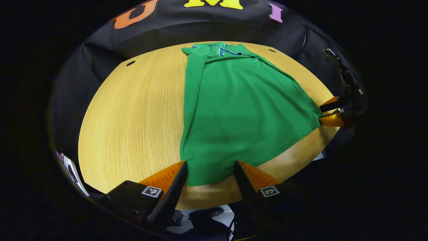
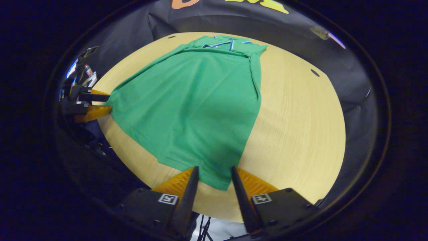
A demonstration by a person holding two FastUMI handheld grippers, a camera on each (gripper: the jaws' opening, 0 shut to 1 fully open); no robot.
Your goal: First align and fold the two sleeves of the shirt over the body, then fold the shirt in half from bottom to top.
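A: So the green shirt [image 1: 240, 113] is lying flat on the wooden surface [image 1: 133, 127], collar [image 1: 222, 50] at the far end near the black cloth wall [image 1: 100, 60], hem at the near edge. Sleeves look already folded in over the body, since the sides run pretty straight.

B: Yeah, looks like the bottom-to-top fold is next. Each hem corner sits between a pair of jaws. The left gripper [image 1: 210, 172] has its jaws open around one corner, cloth in the gap, not pinched as far as I can see.

A: Same with the right gripper [image 2: 214, 177], jaws apart with the other corner poking in between. From the left gripper view it sits right at the hem corner [image 1: 329, 113], though whether it's clamped there I can't tell.

B: Makes sense, grabbing both corners keeps the hem level when it's lifted toward the collar.
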